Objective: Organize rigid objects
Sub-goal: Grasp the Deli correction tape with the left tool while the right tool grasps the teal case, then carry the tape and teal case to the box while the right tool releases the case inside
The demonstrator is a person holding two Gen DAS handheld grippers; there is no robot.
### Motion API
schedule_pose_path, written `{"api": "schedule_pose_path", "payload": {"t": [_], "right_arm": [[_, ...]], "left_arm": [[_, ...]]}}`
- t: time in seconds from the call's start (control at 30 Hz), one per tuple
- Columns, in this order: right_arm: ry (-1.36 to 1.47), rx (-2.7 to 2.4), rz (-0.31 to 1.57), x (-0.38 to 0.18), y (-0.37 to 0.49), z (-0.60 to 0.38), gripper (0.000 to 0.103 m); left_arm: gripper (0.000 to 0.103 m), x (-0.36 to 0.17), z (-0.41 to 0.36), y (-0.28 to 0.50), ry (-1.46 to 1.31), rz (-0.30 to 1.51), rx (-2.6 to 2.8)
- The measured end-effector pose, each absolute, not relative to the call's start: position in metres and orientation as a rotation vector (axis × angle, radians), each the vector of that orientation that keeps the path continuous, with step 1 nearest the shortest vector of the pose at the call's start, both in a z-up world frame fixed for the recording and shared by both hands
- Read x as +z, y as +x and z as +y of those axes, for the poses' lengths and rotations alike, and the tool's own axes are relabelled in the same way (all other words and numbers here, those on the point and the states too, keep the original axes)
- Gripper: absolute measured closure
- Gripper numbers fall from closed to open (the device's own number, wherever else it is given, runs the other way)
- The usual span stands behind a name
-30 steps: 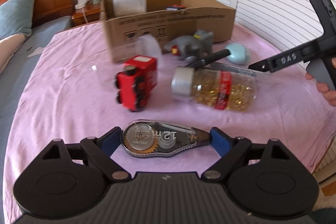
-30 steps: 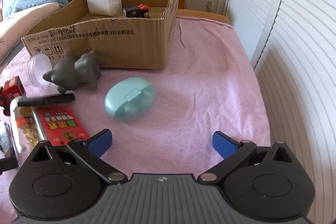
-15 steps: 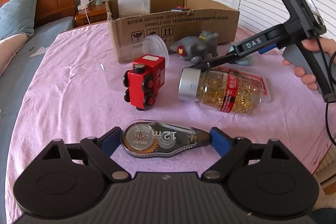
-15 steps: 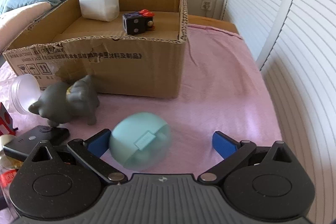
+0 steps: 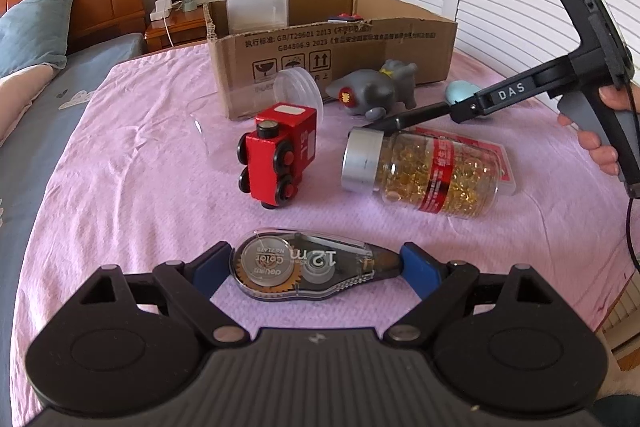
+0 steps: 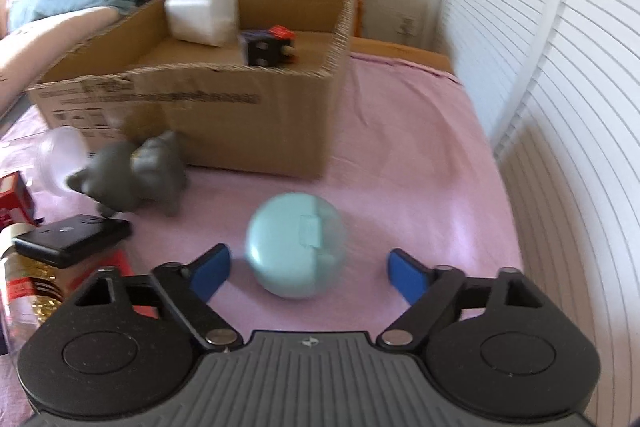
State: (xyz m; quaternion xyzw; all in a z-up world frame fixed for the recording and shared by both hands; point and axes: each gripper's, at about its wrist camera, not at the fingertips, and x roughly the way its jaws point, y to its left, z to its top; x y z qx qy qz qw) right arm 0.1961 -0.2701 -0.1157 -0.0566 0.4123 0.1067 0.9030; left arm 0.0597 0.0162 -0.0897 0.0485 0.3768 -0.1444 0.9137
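Observation:
My left gripper [image 5: 316,267] is shut on a clear correction tape dispenser [image 5: 312,267], its blue pads touching both ends just above the pink bedspread. A light blue egg-shaped case [image 6: 294,247] lies between the fingers of my right gripper [image 6: 306,259]. Those jaws are closing, with a gap still showing on each side of the case. In the left wrist view the right gripper's body [image 5: 512,93] reaches in from the right, held by a hand [image 5: 600,151]. Behind the case stands an open cardboard box [image 6: 192,99] holding a white container [image 6: 200,15] and a dark cube toy [image 6: 268,47].
On the bedspread lie a red toy train [image 5: 280,151], a bottle of golden capsules [image 5: 420,175] on a red card box [image 5: 500,163], a grey toy animal [image 6: 136,179], a clear lidded jar [image 5: 296,87] and a black flat device [image 6: 72,239]. White louvred doors [image 6: 560,107] run along the right.
My right gripper has moved in on the light blue case, which now sits between its fingers, and the fingers stand closer together. The left gripper and the tape dispenser have not moved.

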Motion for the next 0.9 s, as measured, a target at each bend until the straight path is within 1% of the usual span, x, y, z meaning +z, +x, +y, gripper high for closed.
{"api": "schedule_pose_path", "payload": {"t": [0.17,0.2,0.47,0.63,0.83,0.9], "right_arm": [[-0.140,0.271,0.831,-0.1134,0.1995,-0.2660,0.029],[-0.141,0.275,0.828,-0.1124,0.1986,-0.2669,0.033],[-0.160,0.287,0.821,-0.1122,0.2045,-0.2648,0.034],[-0.159,0.296,0.821,-0.1120,0.2025,-0.2649,0.040],[-0.158,0.305,0.824,-0.1119,0.2030,-0.2657,0.040],[-0.159,0.301,0.824,-0.1116,0.2027,-0.2652,0.041]], "left_arm": [[0.013,-0.0897,0.0159,0.0594,0.097,0.777,-0.290],[0.013,-0.0898,0.0157,0.0595,0.096,0.776,-0.288],[0.012,-0.0897,0.0148,0.0616,0.092,0.781,-0.275],[0.012,-0.0892,0.0149,0.0608,0.103,0.781,-0.290],[0.011,-0.0888,0.0206,0.0616,0.113,0.790,-0.332],[0.012,-0.0886,0.0203,0.0616,0.115,0.793,-0.331]]}}
